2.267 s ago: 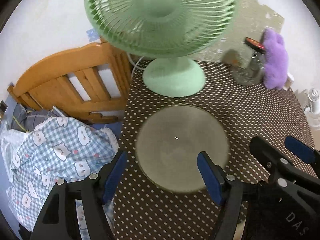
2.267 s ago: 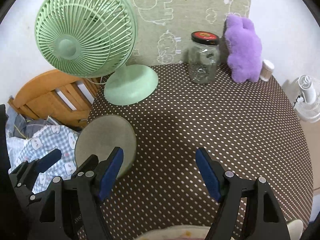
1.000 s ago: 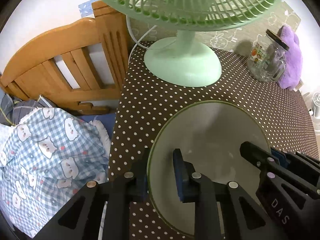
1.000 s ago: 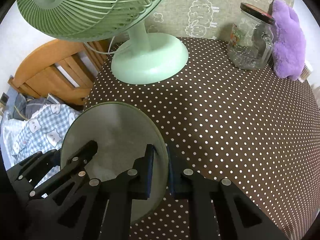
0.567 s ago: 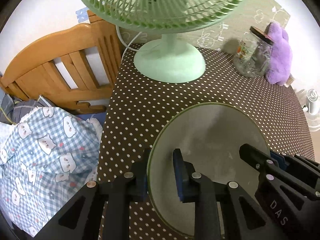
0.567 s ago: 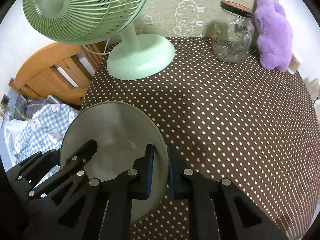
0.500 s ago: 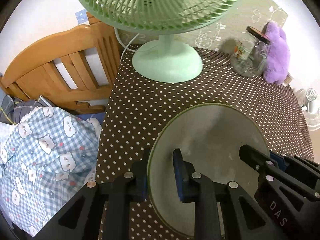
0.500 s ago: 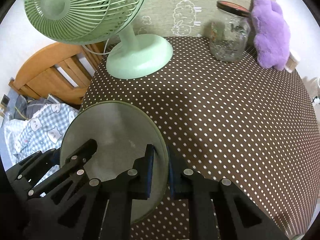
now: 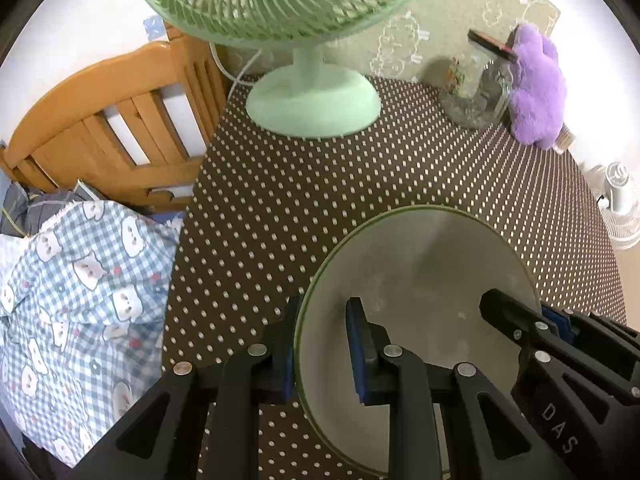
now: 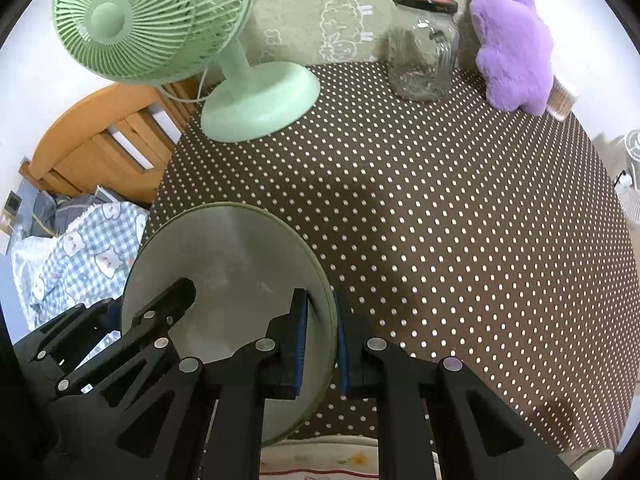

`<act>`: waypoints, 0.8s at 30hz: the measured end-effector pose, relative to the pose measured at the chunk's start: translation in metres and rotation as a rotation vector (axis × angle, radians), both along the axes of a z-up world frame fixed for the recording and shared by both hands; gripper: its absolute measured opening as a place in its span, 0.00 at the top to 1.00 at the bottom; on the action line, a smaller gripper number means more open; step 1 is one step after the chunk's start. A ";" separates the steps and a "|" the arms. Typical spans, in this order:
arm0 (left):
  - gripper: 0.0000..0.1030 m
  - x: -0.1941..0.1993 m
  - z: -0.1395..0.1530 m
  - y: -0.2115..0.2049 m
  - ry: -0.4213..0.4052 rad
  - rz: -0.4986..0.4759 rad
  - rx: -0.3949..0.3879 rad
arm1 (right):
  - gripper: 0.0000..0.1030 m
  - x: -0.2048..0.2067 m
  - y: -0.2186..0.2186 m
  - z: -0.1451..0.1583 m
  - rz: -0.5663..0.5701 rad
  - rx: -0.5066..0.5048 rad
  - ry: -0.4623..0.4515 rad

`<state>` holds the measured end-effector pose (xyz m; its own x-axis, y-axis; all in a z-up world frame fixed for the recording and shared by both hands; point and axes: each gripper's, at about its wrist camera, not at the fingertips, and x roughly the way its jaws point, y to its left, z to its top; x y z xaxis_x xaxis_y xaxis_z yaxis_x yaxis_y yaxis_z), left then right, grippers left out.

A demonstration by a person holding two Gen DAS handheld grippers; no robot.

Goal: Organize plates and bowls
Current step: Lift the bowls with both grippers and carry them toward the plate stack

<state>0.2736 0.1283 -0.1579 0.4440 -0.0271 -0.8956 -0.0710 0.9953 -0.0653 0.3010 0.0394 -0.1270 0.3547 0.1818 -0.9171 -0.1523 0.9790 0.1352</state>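
I hold the pale green bowl (image 9: 420,280) by its rim from both sides: my left gripper (image 9: 324,348) pinches the left rim, one blue pad outside and one inside, and my right gripper (image 10: 322,338) is clamped the same way on the right rim. Both sets of jaws are nearly closed, with only the thin wall of the bowl between the pads. The bowl sits over the near left part of the table (image 10: 460,220), close to its left edge; whether it touches the cloth I cannot tell.

To the right of the bowl the tablecloth lies bare, a wide stretch reaching to the right edge. Along the far edge stand a mint-green desk fan (image 10: 256,96) on a round base at the far left corner, a clear glass jar (image 10: 424,52) with a dark lid, and a fuzzy purple plush toy (image 10: 516,44) near the far right corner.

The cloth is brown with small white dots, matte and flat. The bowl is smooth, round and shallow with a darker green lip. Past the left edge are a wooden slatted bed frame (image 9: 116,120) and a blue checked blanket (image 9: 84,292).
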 end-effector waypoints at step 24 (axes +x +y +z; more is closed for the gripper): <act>0.81 -0.028 0.049 -0.065 -0.042 -0.007 0.004 | 0.85 -0.027 -0.066 0.051 -0.026 0.020 -0.043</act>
